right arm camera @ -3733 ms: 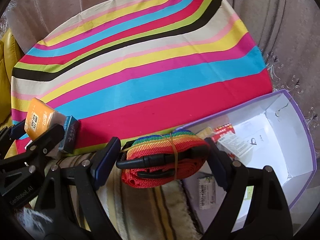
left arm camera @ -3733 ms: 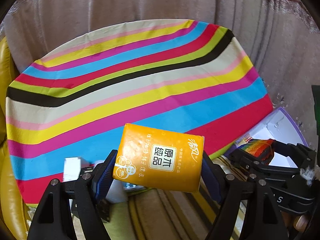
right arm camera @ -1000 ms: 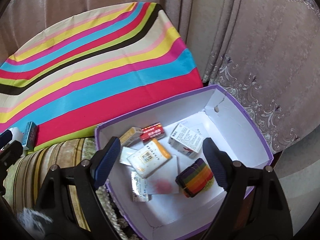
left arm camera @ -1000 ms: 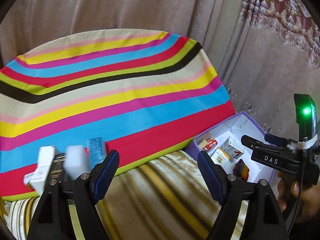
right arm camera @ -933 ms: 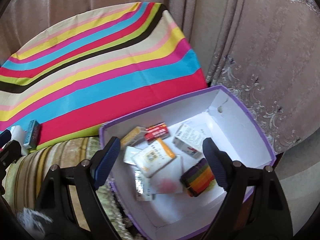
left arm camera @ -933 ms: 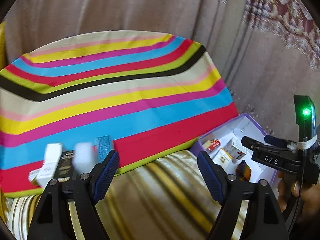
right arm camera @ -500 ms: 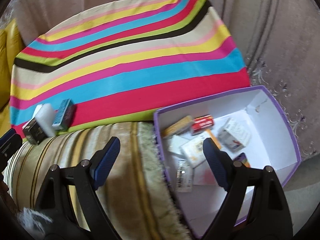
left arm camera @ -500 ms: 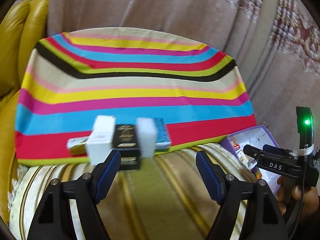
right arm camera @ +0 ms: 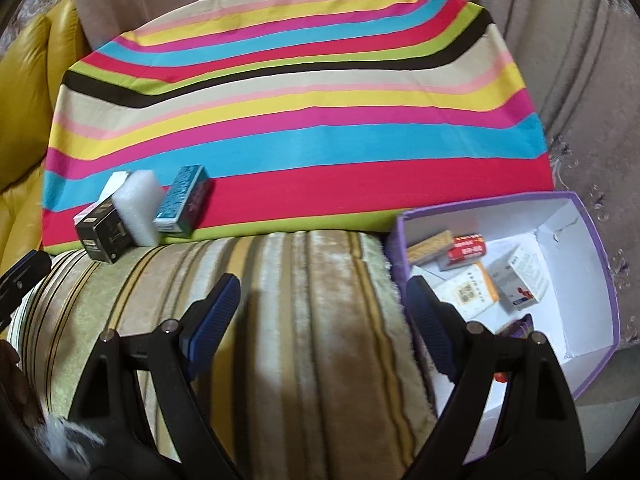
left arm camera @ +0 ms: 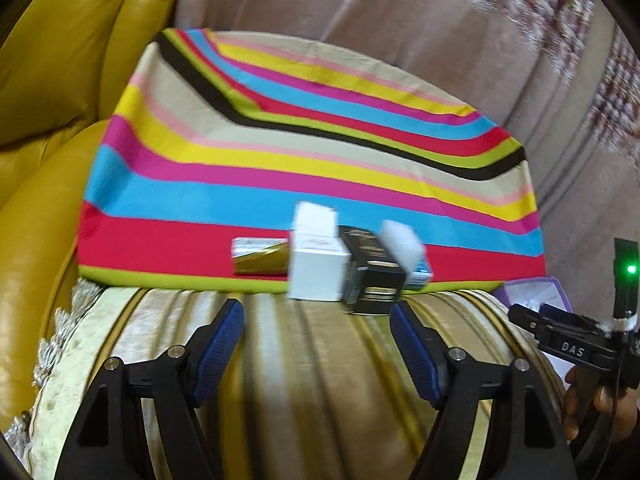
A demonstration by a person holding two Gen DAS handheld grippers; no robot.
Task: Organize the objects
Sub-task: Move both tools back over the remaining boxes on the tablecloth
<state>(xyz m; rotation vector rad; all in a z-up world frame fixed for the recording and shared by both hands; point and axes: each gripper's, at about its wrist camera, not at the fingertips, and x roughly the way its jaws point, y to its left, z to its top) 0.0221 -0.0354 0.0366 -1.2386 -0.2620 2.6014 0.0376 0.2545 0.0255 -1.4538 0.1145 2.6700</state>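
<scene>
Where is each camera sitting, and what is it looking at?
Left wrist view: sits on the left gripper, looking forward and down at a cluster of small boxes, the white box nearest; its open blue-padded fingers and the person's other hand show.
Right wrist view: sits on the right gripper, looking down at the plush cushion and purple box; its open fingers show.
Both share the striped cloth, black box and purple box.

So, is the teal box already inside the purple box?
No, the teal box lies on the striped cloth, apart from the purple box.
</scene>
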